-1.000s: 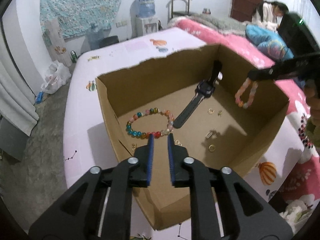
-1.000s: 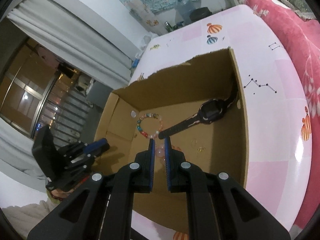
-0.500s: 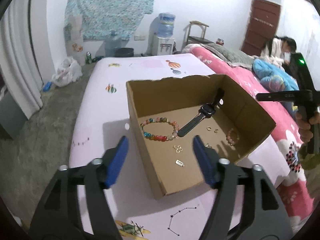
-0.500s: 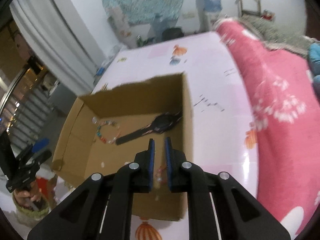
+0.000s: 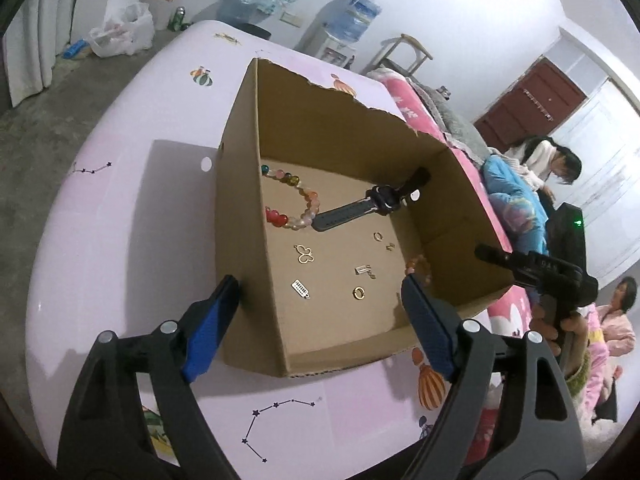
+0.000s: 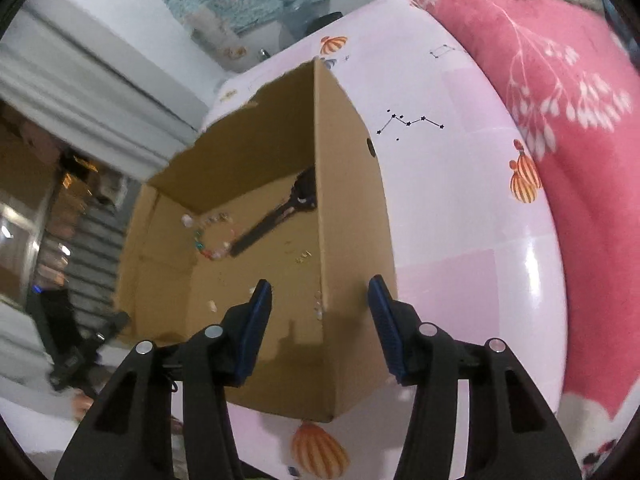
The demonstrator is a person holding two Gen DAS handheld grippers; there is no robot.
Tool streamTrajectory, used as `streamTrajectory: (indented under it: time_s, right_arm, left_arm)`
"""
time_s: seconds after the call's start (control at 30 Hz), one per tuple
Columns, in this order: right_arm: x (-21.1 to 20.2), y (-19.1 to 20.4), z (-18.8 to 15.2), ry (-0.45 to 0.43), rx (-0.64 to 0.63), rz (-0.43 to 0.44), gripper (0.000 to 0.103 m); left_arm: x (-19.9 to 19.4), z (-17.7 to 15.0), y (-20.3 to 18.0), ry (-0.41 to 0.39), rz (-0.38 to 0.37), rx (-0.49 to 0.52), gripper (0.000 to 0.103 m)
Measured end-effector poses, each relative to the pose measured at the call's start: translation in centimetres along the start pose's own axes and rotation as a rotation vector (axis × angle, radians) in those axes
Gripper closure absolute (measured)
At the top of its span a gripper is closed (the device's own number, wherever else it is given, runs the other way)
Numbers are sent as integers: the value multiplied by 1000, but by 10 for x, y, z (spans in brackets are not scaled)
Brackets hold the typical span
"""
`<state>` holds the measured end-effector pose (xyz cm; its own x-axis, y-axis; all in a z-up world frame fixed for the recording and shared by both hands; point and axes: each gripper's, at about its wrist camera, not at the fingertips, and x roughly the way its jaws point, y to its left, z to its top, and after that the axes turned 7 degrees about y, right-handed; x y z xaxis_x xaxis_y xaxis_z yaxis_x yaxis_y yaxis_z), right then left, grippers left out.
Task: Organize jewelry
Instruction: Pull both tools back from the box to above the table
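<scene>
An open cardboard box (image 5: 240, 200) with a torn rim stands on the pink printed bed cover. Inside lie a colourful bead bracelet (image 5: 296, 200), a black watch (image 5: 376, 204), a gold butterfly charm (image 5: 305, 254), a gold ring (image 5: 358, 292), a silver charm (image 5: 301, 289) and a pink bead bracelet (image 5: 420, 266) by the right wall. My left gripper (image 5: 320, 300) is opening wide astride the box's near corner, holding nothing. My right gripper (image 6: 320, 300) is opening with the box's right wall (image 6: 352, 240) between its fingers, untouched. The watch (image 6: 276, 220) and the colourful bracelet (image 6: 212, 240) show blurred.
A red flowered blanket (image 6: 580, 120) covers the bed to the right of the box. Two people (image 5: 540, 160) sit beyond it. A water dispenser (image 5: 352, 12) and a chair (image 5: 404, 48) stand by the far wall. Bare concrete floor (image 5: 48, 92) lies to the left.
Both grippers went from shut to open and sank toward the box. The pink bracelet left the right gripper and now lies in the box. The left view has rolled.
</scene>
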<state>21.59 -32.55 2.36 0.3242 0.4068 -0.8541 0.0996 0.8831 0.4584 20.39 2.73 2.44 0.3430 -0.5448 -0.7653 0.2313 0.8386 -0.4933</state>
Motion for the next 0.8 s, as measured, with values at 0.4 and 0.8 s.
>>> streamTrajectory:
  time_s: [0.4, 0.8]
  right_arm:
    - [-12, 11, -36, -11, -3, -74, 53]
    - [-23, -1, -69, -99, 67, -58, 53]
  left_arm:
    - [-21, -33, -7, 7, 1, -6, 24]
    - [-27, -56, -10, -28, 64, 19, 24]
